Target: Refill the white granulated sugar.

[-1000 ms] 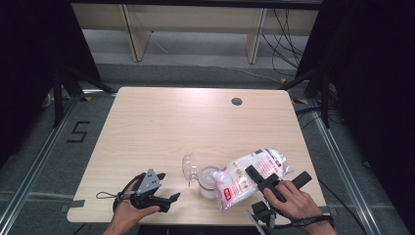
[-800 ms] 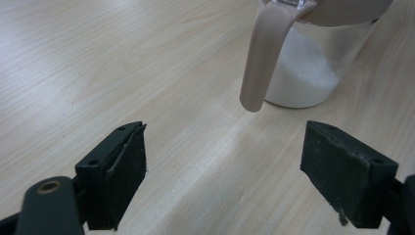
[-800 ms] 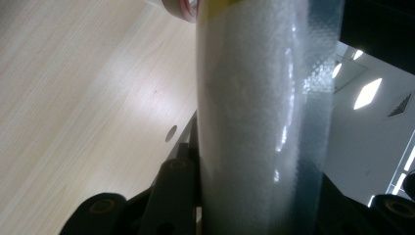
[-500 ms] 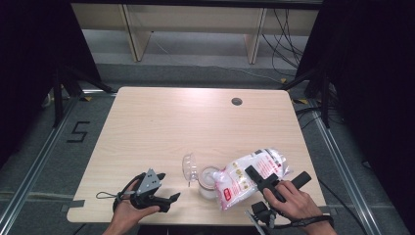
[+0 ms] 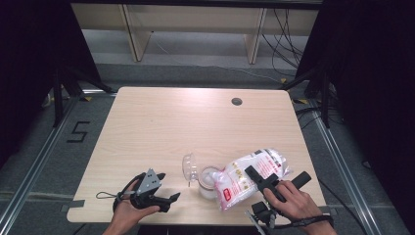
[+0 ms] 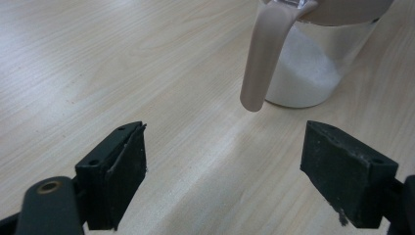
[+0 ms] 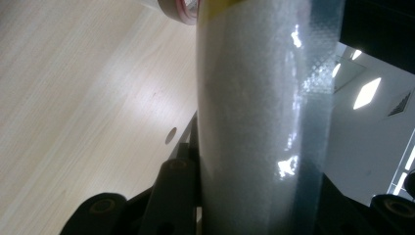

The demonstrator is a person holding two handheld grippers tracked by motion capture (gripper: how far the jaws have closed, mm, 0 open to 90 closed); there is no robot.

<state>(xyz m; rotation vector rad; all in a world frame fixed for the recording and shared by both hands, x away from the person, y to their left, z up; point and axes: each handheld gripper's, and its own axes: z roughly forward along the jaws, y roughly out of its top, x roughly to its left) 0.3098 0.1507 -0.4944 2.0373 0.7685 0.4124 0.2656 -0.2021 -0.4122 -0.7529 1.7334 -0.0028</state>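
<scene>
A clear bag of white granules (image 5: 244, 175) with a red and white label is tilted near the table's front edge, its lower end over a clear jar (image 5: 208, 182). My right gripper (image 5: 279, 177) is shut on the bag's upper part; in the right gripper view the bag (image 7: 259, 112) stands between the jaws. The jar (image 6: 306, 68) holds white powder, and its hinged lid (image 5: 189, 167) stands open to the left. A beige clasp (image 6: 262, 54) hangs at its side. My left gripper (image 5: 167, 188) rests left of the jar, open, with nothing between its pads (image 6: 128, 169).
The wooden table (image 5: 195, 122) has a round cable hole (image 5: 237, 101) at the back right. Wooden shelving legs (image 5: 132, 34) and cables lie on the floor behind. Dark curtains stand on both sides.
</scene>
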